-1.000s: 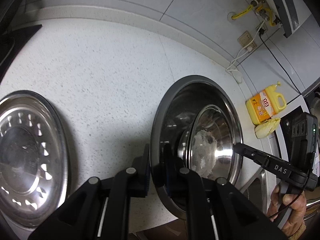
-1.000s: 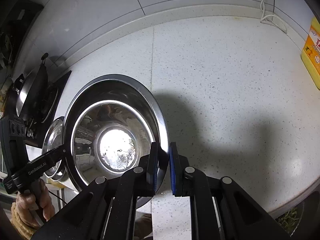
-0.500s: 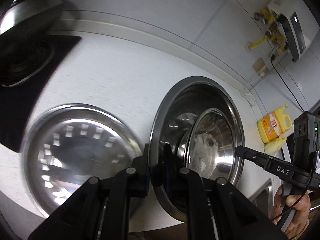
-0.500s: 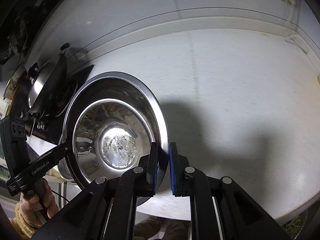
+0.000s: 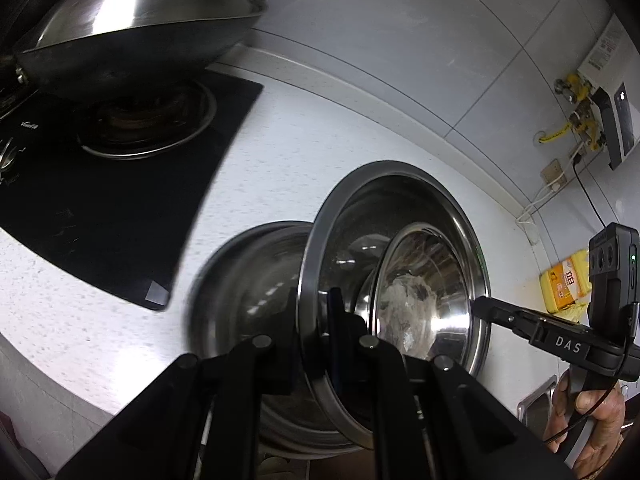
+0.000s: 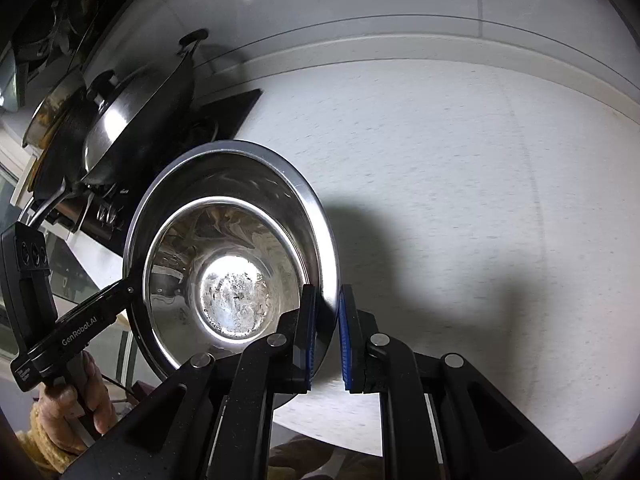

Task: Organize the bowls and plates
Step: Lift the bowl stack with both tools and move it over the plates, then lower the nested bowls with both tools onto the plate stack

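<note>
A large steel bowl [image 5: 404, 216] [image 6: 224, 184] with a smaller steel bowl [image 5: 432, 288] [image 6: 228, 280] nested inside hangs in the air between both grippers. My left gripper [image 5: 310, 312] is shut on its near rim in the left wrist view. My right gripper [image 6: 326, 320] is shut on the opposite rim; its black body [image 5: 552, 340] shows at the bowl's far side. Under and left of the held bowls a steel plate [image 5: 248, 280] lies on the white speckled counter [image 6: 460, 180], partly hidden by them.
A black stove top [image 5: 108, 200] carries a lidded steel wok [image 5: 132, 28] [image 6: 132, 108] close to the left of the plate. A yellow detergent bottle [image 5: 564, 284] stands at the right by the wall. A hand [image 6: 76, 400] grips the left tool.
Both grippers have carried the nested bowls leftward along the counter toward the stove. The steel plate has slid in under the bowls, and the wok has come into view.
</note>
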### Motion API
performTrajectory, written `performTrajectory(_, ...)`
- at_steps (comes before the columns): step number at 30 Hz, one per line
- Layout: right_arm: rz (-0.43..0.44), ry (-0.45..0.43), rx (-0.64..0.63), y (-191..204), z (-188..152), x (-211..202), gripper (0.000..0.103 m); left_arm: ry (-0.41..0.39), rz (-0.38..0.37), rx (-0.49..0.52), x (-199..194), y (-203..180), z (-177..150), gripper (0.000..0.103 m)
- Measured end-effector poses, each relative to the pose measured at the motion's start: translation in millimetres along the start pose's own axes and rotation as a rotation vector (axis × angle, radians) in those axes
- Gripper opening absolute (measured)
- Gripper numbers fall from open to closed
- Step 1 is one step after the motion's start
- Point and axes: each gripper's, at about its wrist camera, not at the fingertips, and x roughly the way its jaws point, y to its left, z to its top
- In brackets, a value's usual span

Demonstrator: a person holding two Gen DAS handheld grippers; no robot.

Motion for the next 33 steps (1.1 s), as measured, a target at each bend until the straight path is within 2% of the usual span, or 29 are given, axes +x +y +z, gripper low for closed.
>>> performTrajectory(9, -0.007, 0.024, 0.015, 13, -2, 15, 0.010, 0.023, -0.005, 0.013, 7, 11, 0, 0.010)
performTrajectory(24, -0.036, 0.039, 0.067, 7, -9, 28, 0.011, 0.093, 0.007, 0.028, 44, 13, -3, 0.012)
performTrajectory(33, -0.014, 0.016, 0.066, 10, -9, 30, 0.013, 0.080, 0.029, 0.050, 44, 15, 4, 0.012)
